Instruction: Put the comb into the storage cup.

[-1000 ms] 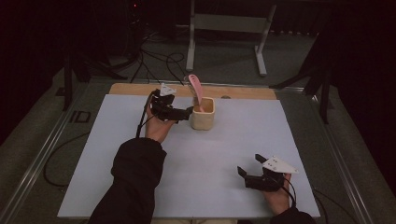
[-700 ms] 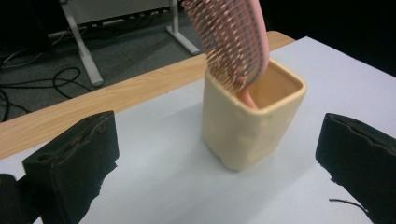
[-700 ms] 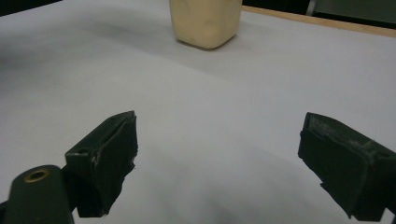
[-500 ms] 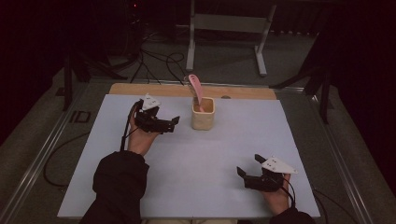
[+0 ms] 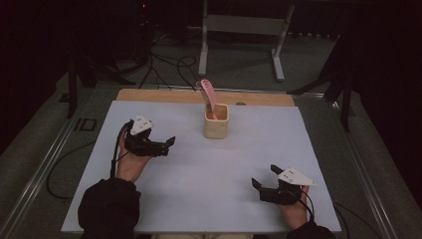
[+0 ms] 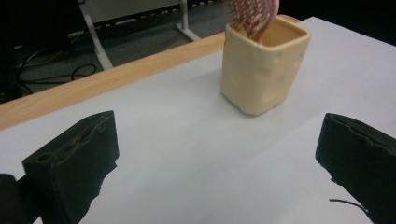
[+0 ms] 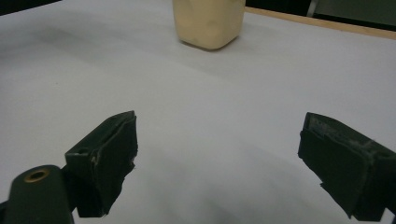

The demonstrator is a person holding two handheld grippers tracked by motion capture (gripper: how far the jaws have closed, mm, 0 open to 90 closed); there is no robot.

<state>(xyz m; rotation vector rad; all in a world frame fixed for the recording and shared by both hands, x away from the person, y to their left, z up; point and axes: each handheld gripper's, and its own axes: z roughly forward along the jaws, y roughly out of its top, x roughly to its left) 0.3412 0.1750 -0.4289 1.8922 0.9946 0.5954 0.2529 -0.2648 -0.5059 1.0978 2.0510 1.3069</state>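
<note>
A cream square cup (image 5: pixel 216 124) stands at the back middle of the white table sheet (image 5: pixel 209 184), with a pink hairbrush (image 5: pixel 208 93) leaning out of it. My left gripper (image 5: pixel 168 146) is to the cup's left and a little nearer the person, open and empty, jaws pointing at the cup. In the left gripper view the cup (image 6: pixel 264 70) and the brush bristles (image 6: pixel 250 16) sit ahead of my left gripper (image 6: pixel 219 154). My right gripper (image 5: pixel 265 176) rests open and empty near the front right; in its own view the right gripper (image 7: pixel 217 154) faces the cup (image 7: pixel 208 21).
A wooden strip (image 5: pixel 164 95) runs along the table's far edge. Behind it, cables (image 5: pixel 164 62) and a metal stand (image 5: pixel 239 30) are on the floor. A dark-sleeved forearm (image 5: pixel 109 206) comes in at the front left.
My left gripper has drawn back from beside the cup, moving left and toward the person, with nothing in it. The brush stays in the cup. The right gripper has barely moved.
</note>
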